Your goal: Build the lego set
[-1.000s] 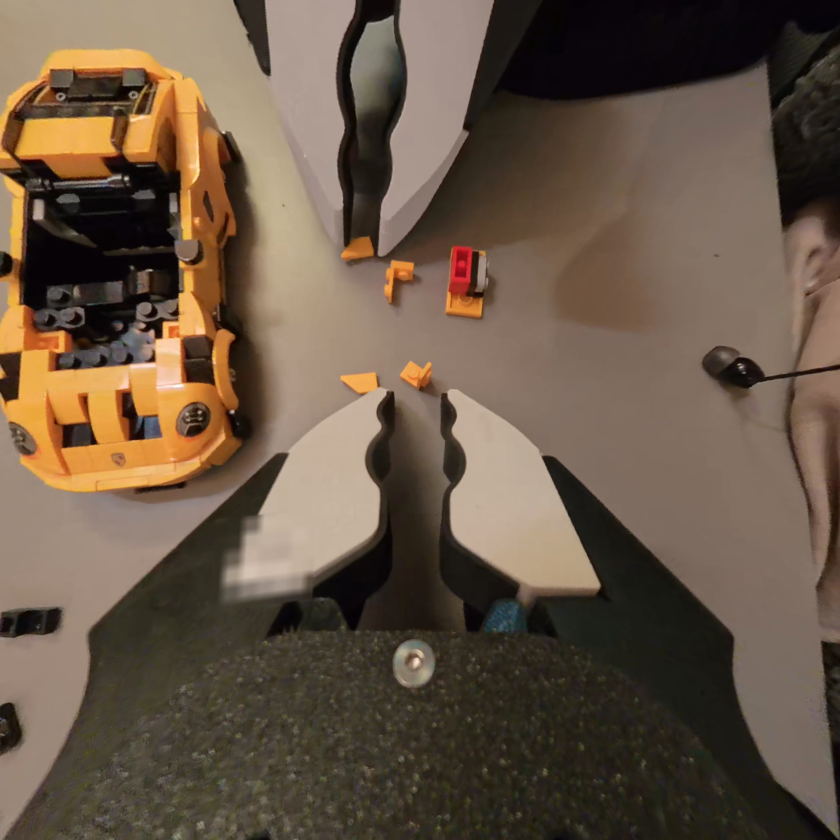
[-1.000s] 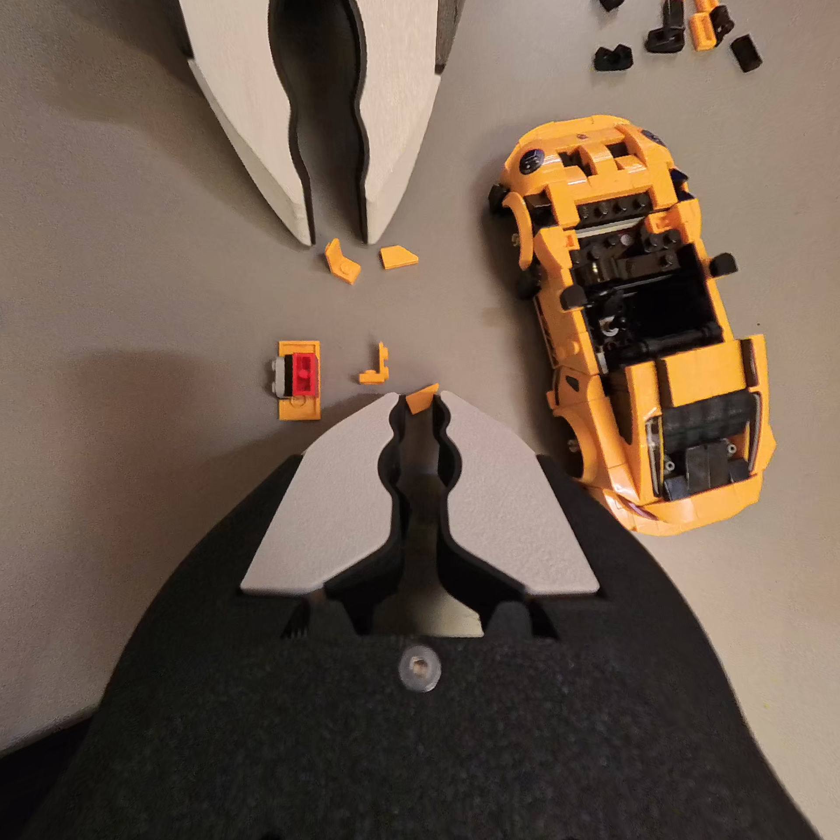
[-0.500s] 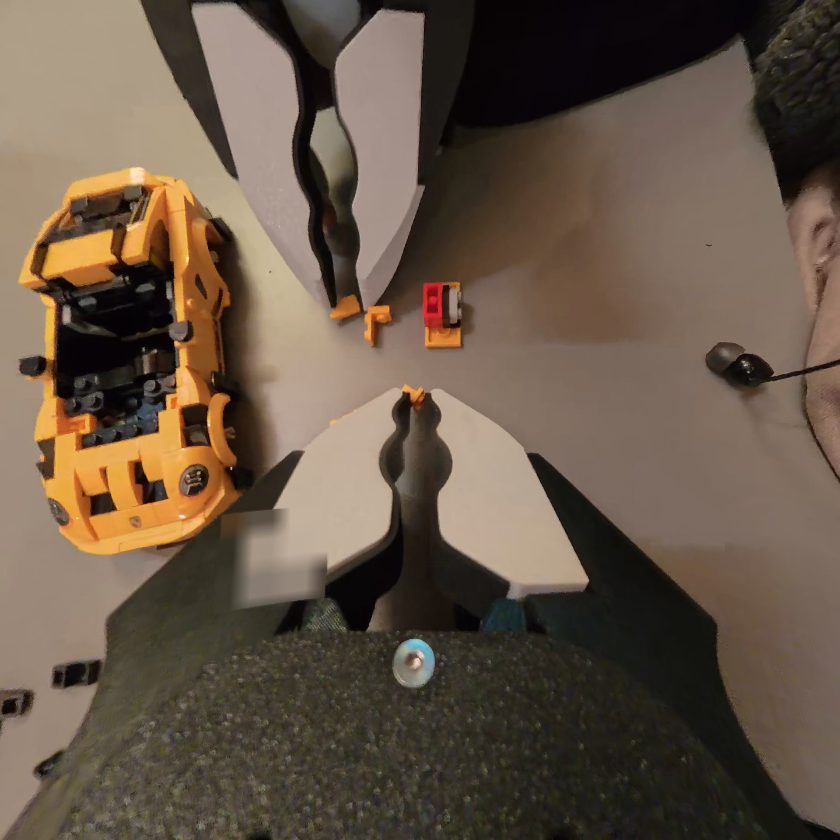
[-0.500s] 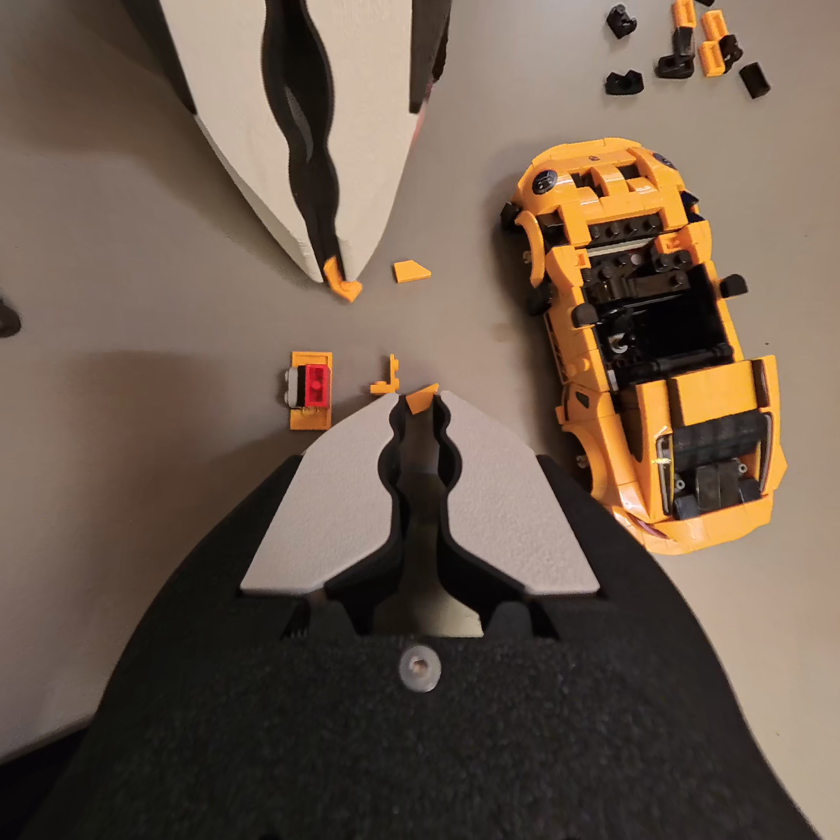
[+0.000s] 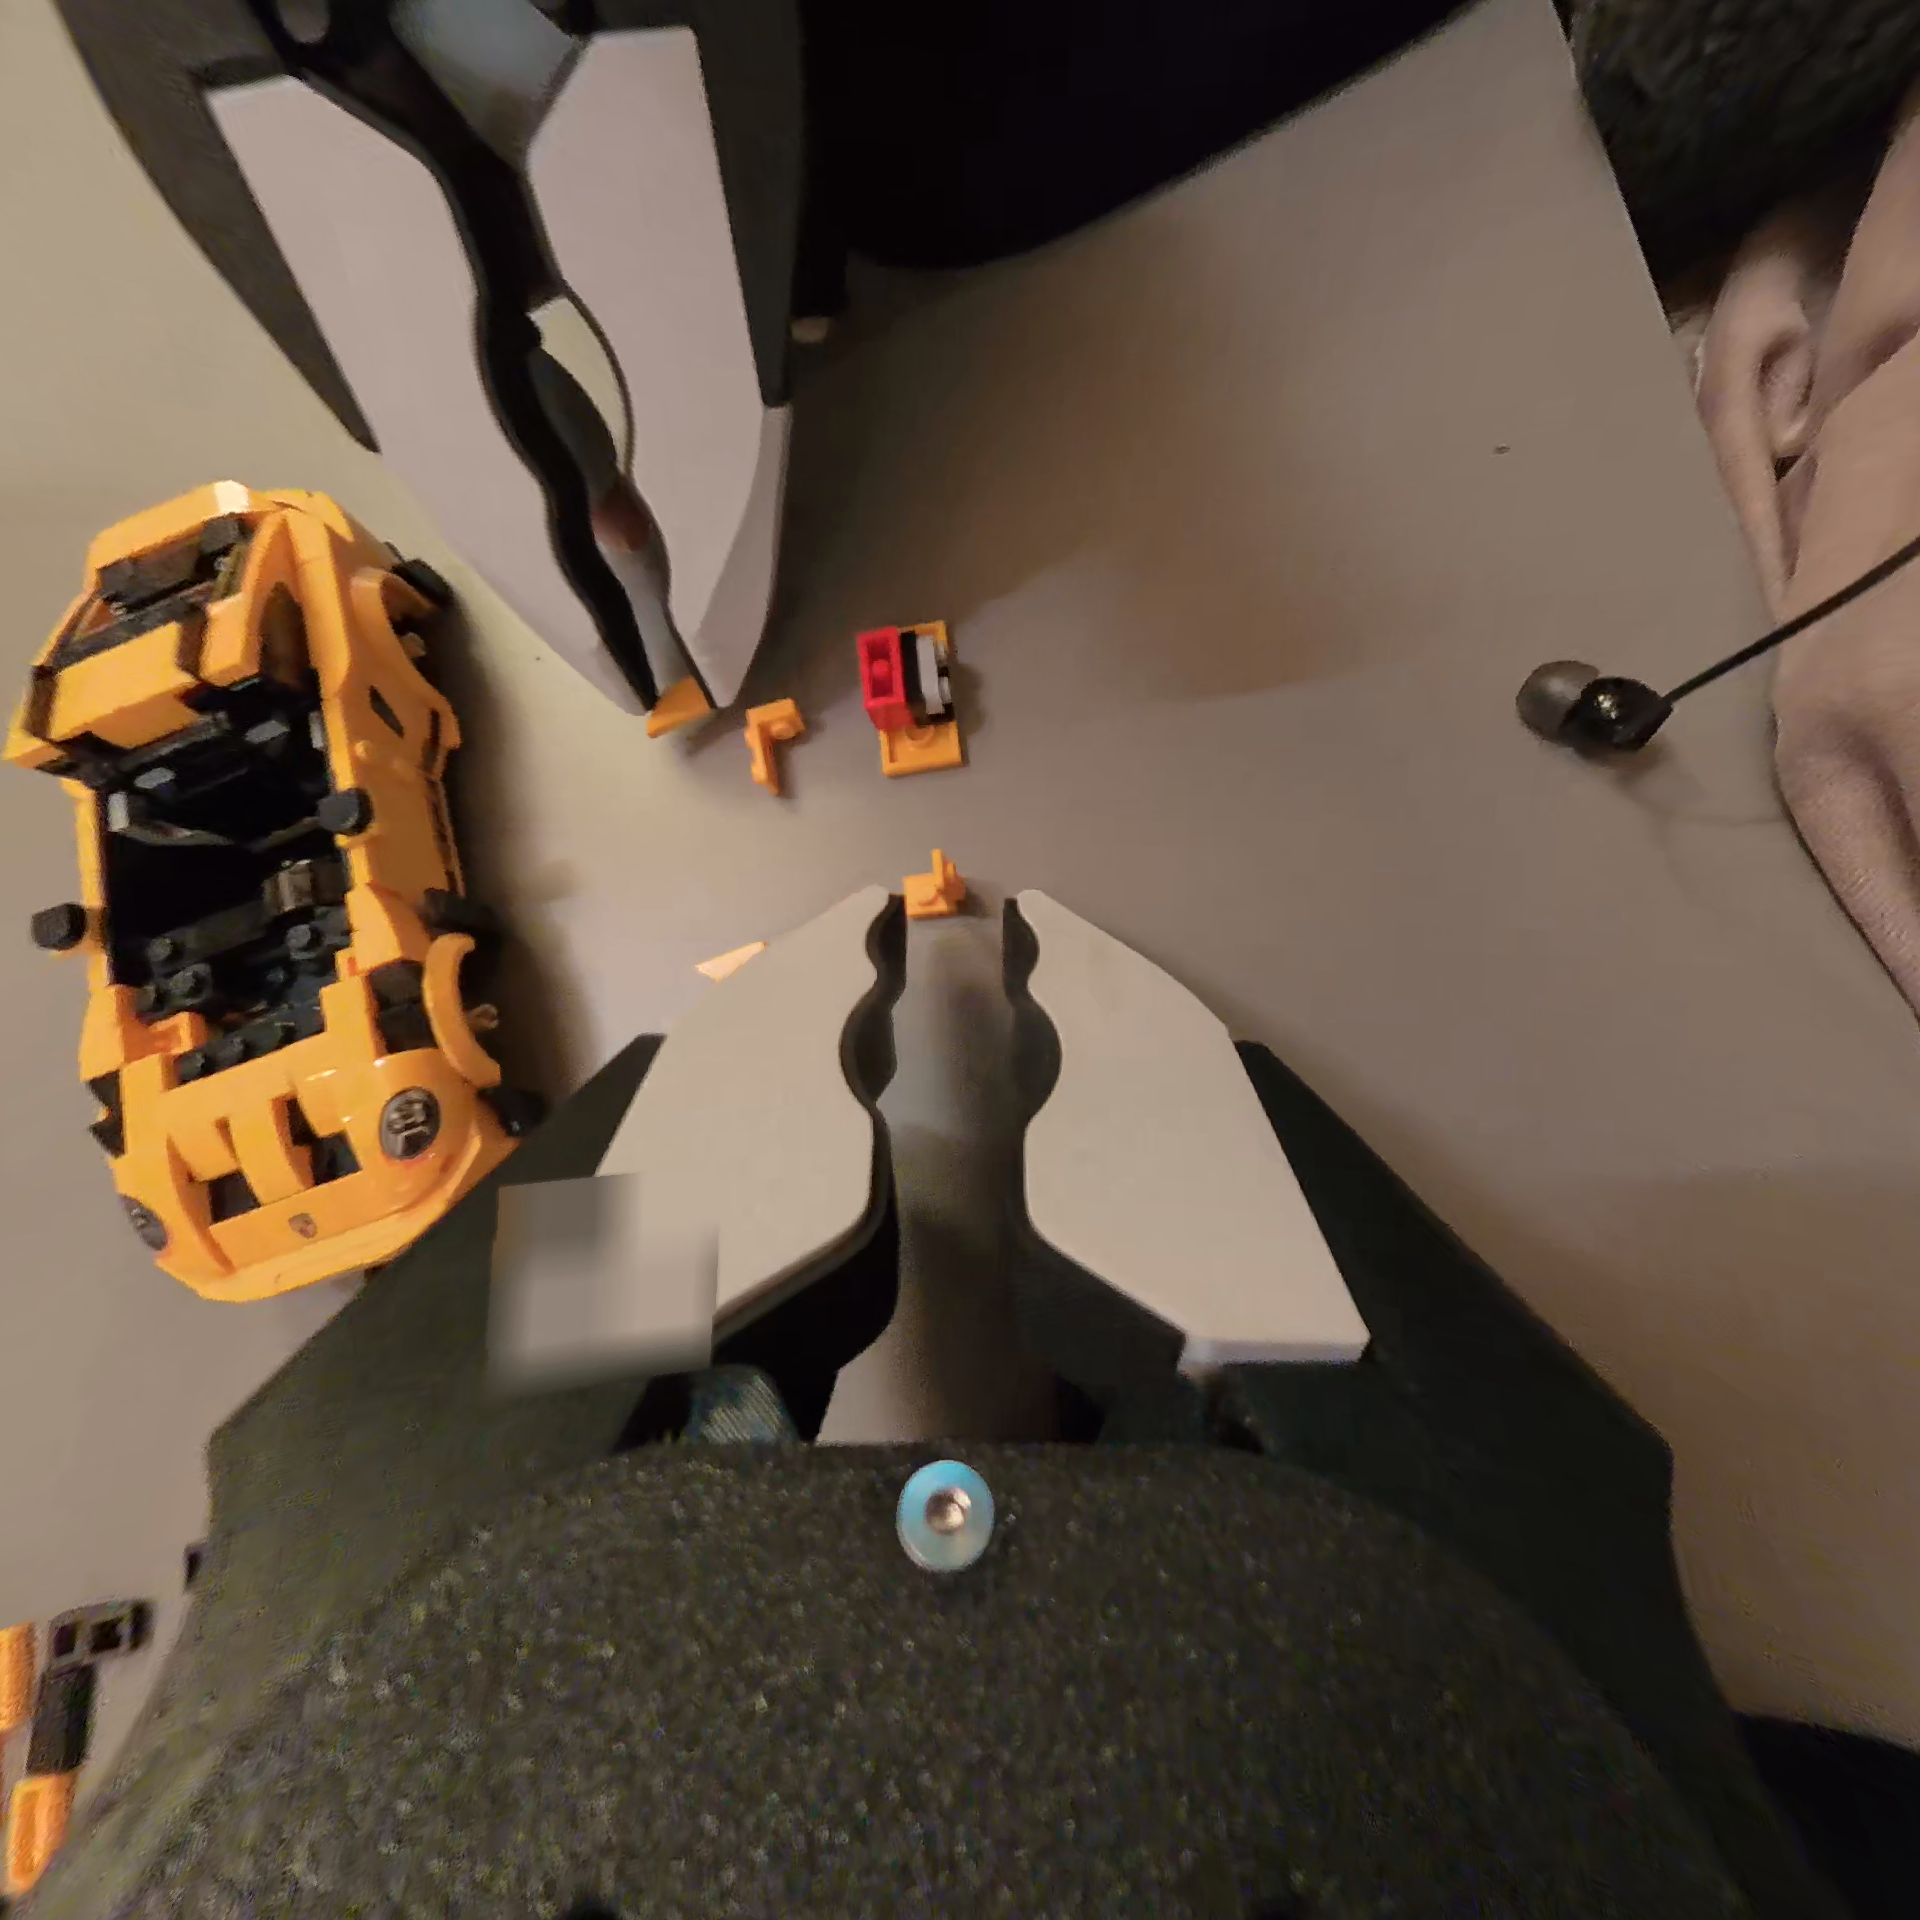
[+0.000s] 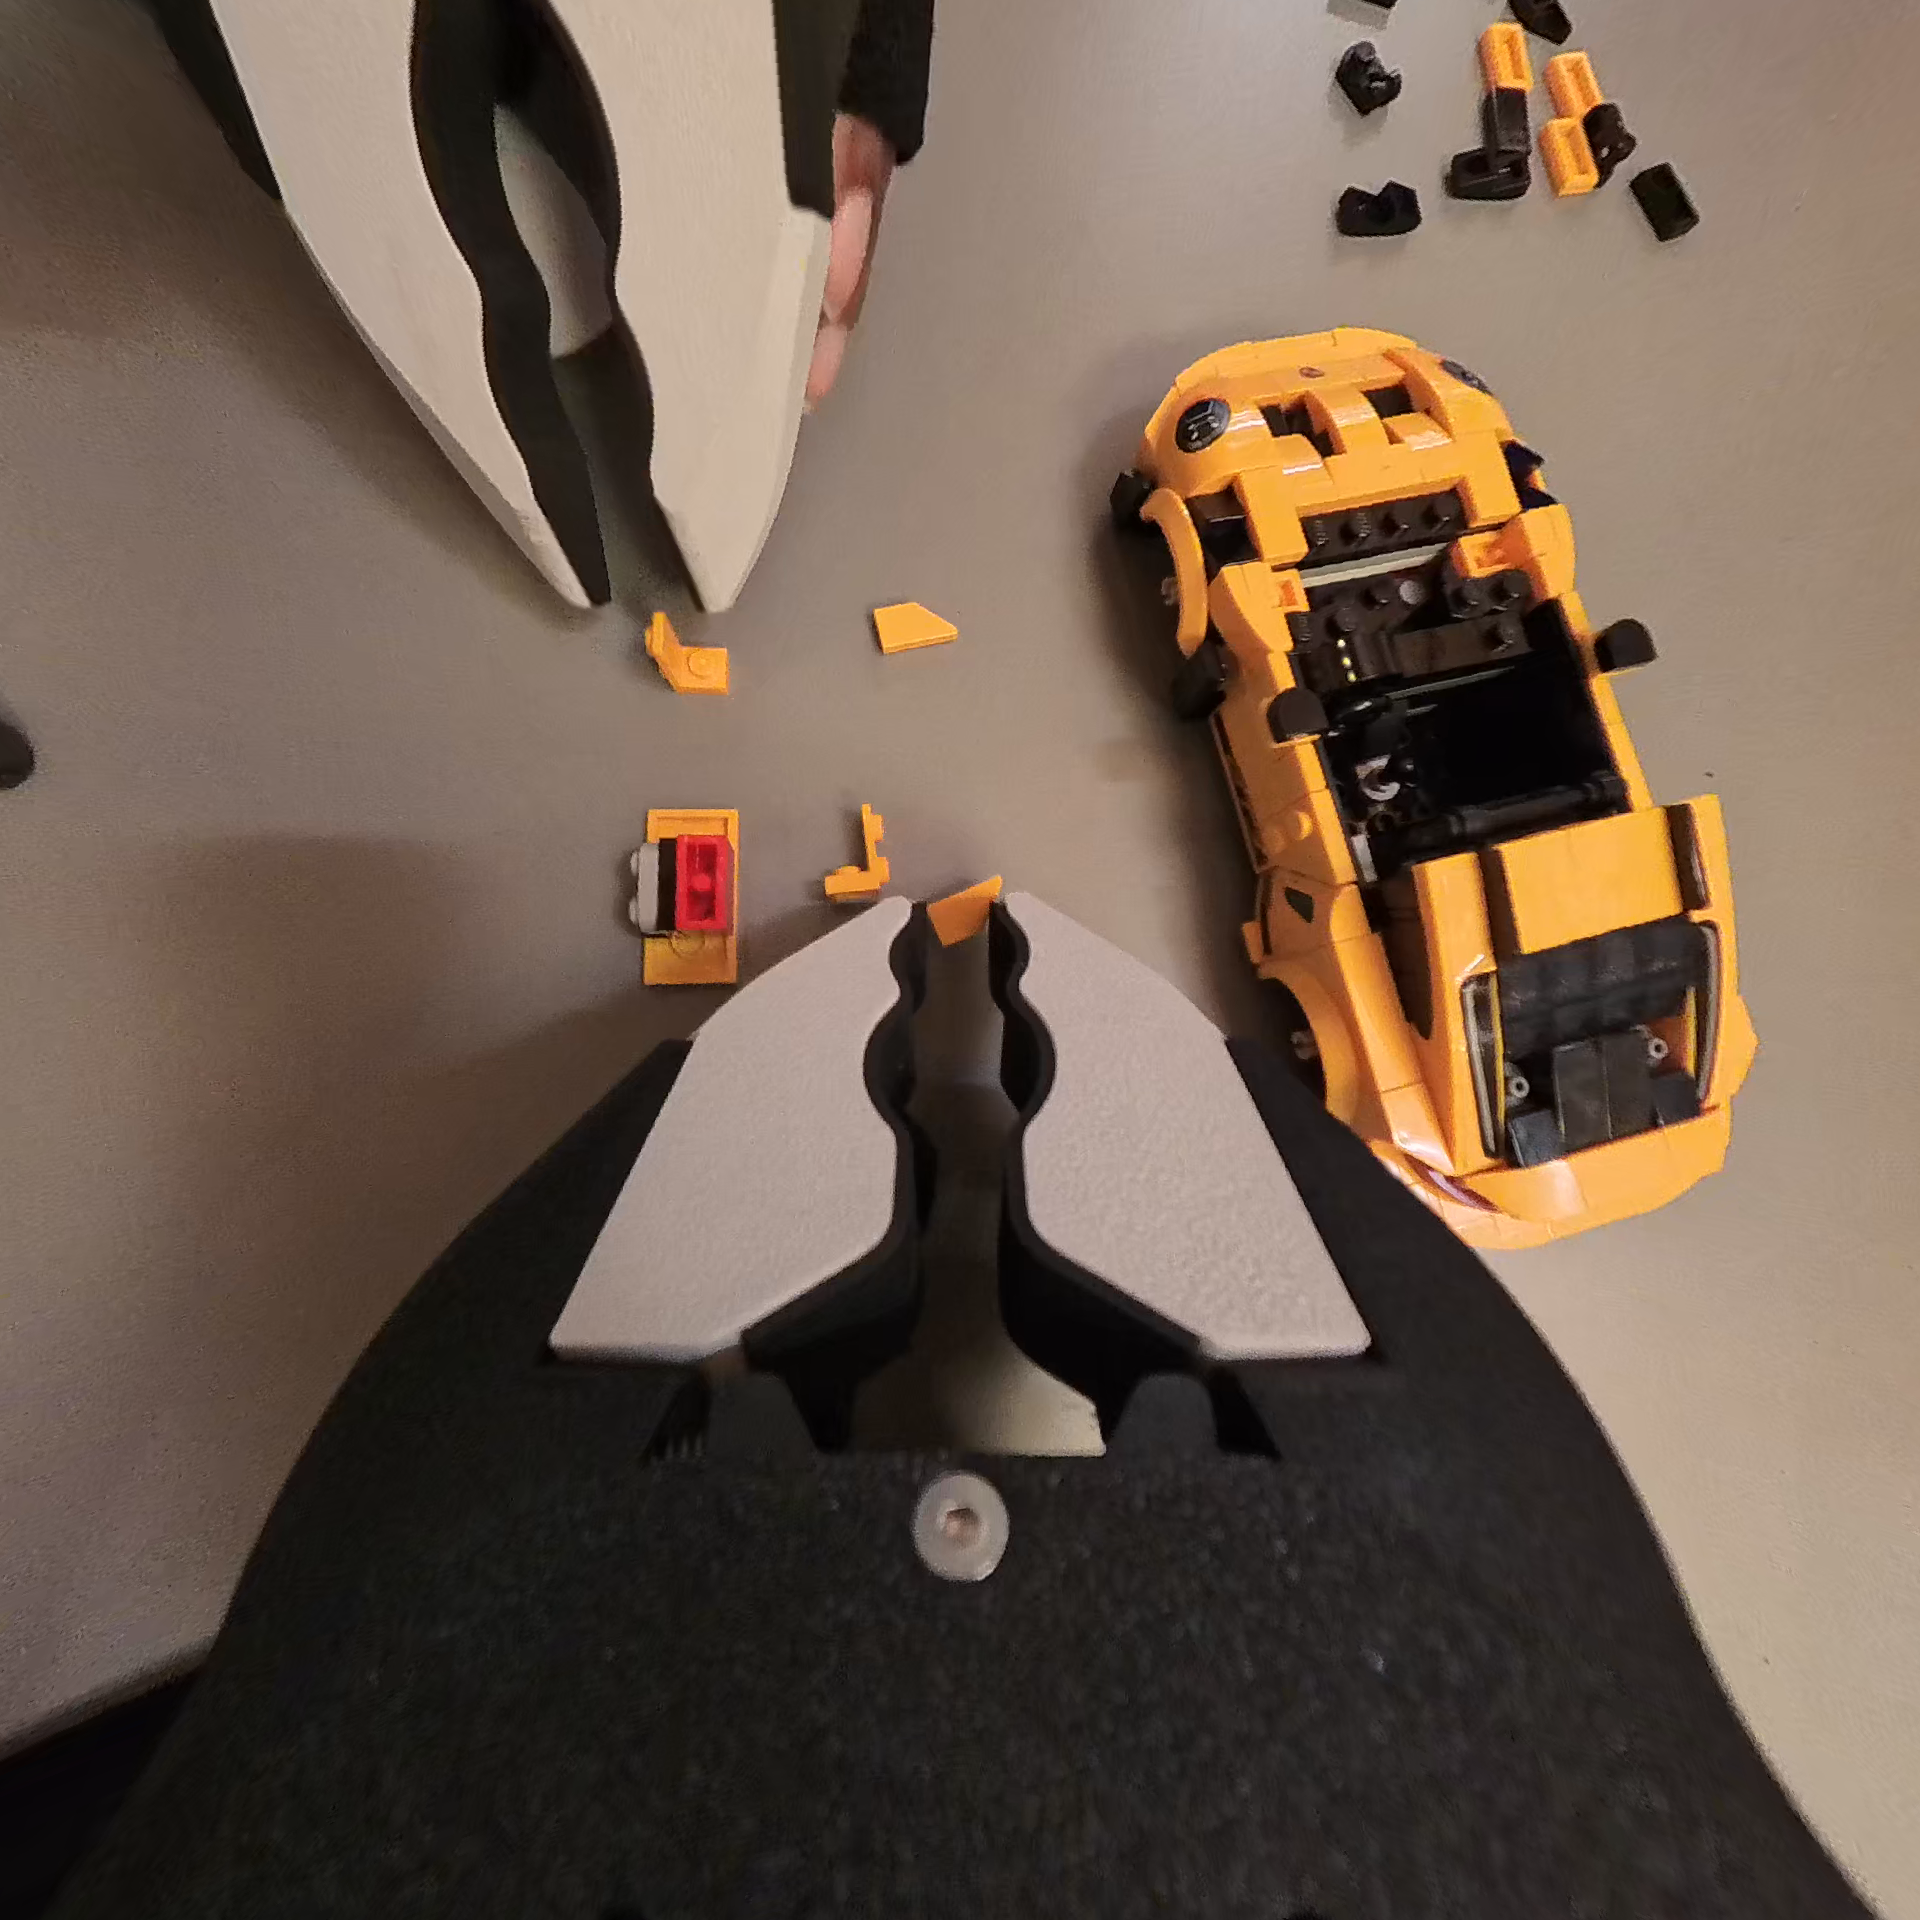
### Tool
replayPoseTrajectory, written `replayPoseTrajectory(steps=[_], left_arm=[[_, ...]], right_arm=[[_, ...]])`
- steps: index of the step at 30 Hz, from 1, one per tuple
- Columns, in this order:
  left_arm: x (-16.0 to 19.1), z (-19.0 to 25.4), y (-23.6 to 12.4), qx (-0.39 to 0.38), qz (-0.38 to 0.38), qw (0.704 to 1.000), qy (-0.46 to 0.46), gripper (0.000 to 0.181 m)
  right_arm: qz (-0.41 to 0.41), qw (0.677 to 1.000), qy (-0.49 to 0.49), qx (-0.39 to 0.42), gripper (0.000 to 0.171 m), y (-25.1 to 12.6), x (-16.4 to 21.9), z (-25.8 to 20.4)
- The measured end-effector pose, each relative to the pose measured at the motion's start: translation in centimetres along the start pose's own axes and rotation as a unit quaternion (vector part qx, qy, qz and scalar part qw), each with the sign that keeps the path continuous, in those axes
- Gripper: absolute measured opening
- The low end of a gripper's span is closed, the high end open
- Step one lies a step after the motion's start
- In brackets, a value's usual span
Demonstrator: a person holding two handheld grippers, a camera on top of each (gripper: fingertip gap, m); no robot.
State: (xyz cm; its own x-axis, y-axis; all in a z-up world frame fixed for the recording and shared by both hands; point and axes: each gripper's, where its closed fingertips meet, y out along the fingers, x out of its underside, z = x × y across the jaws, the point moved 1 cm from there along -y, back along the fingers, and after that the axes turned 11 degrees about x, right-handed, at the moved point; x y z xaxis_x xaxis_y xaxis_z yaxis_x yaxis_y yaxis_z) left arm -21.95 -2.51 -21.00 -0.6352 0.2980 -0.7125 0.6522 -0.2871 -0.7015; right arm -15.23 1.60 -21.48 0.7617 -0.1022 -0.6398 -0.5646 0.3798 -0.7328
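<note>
- my left gripper has its jaws apart with nothing in them, an orange bracket piece sits on the table right at the tips
- my right gripper is pinched down on a small orange wedge tile
- the half-built orange car sits off to the side, roof open
- red-and-orange sub-build and another bracket lie between my two grippers

The car is showing orange bodywork around a black interior. The loose bits are lying in orange and black; one brick is glowing red on an orange plate. The table is looking grey-beige, and the gripper fingers are showing pale grey with black lining.
</note>
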Motion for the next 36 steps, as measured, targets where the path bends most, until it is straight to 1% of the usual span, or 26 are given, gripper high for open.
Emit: replayPoseTrajectory(steps=[3, 6, 8, 9, 11, 14, 17, 19, 20, 24, 26, 27, 30, 33, 36], left_arm=[[-0.7, -0.2, -0.2, -0.017, 0.004, 1.0, -0.004, 0.016], [-1.1, -0.3, 0.1, -0.02, -0.007, 1.0, -0.012, 0.016], [-0.8, -0.5, 0.3, -0.026, -0.024, 0.999, -0.017, 0.013], [-0.6, -0.4, 0.3, -0.026, -0.031, 0.999, -0.015, 0.008], [-0.8, 0.0, 0.3, -0.025, -0.029, 0.999, 0.007, 0.001], [-0.5, 0.6, 0.4, -0.03, -0.047, 0.997, 0.053, 0.001], [-0.1, 1.8, 0.6, -0.012, -0.066, 0.992, 0.111, 0.002], [0.6, 2.4, 0.6, 0.009, -0.087, 0.989, 0.116, 0.003], [0.7, 2.5, 0.5, 0.016, -0.086, 0.99, 0.11, 0.005], [1.0, 2.8, -0.1, 0.042, -0.087, 0.994, 0.058, 0.017], [1.1, 2.3, -0.3, 0.03, -0.087, 0.996, -0.003, 0.014], [1.1, 1.9, -0.3, 0.021, -0.086, 0.995, -0.042, 0.017], [0.4, 1.4, 0.0, 0.01, -0.058, 0.985, -0.164, 0.021], [-0.2, 0.5, 0.2, -0.009, -0.034, 0.974, -0.226, 0.023], [-1.2, -0.3, 0.5, -0.02, -0.015, 0.964, -0.266, 0.026]], right_arm=[[0.0, 1.0, 0.002, 0.0, 0.011, 0.0, 0.0, 0.0], [0.001, 1.0, 0.001, 0.0, 0.011, 0.0, 0.0, 0.0], [0.001, 1.0, 0.001, 0.0, 0.011, 0.0, 0.0, 0.0], [0.0, 1.0, 0.001, 0.0, 0.011, 0.0, 0.0, 0.0], [0.001, 1.0, 0.002, 0.0, 0.011, 0.0, 0.0, 0.1], [0.0, 1.0, 0.003, 0.001, 0.011, 0.0, 0.1, 0.1], [0.0, 1.0, 0.004, 0.001, 0.011, 0.0, 0.2, 0.2], [-0.001, 1.0, 0.004, 0.001, 0.011, 0.0, 0.2, 0.1], [-0.001, 1.0, 0.003, 0.001, 0.011, 0.0, 0.2, 0.1], [-0.001, 1.0, 0.004, 0.002, 0.011, 0.0, 0.2, 0.2], [0.0, 1.0, 0.004, 0.003, 0.011, -0.1, 0.2, 0.3], [0.001, 1.0, 0.005, 0.003, 0.011, -0.1, 0.2, 0.3], [0.001, 1.0, 0.005, 0.004, 0.011, -0.1, 0.2, 0.3], [0.004, 1.0, 0.006, 0.007, 0.011, -0.2, 0.1, 0.4], [0.005, 1.0, 0.007, 0.009, 0.011, -0.3, 0.1, 0.4]])
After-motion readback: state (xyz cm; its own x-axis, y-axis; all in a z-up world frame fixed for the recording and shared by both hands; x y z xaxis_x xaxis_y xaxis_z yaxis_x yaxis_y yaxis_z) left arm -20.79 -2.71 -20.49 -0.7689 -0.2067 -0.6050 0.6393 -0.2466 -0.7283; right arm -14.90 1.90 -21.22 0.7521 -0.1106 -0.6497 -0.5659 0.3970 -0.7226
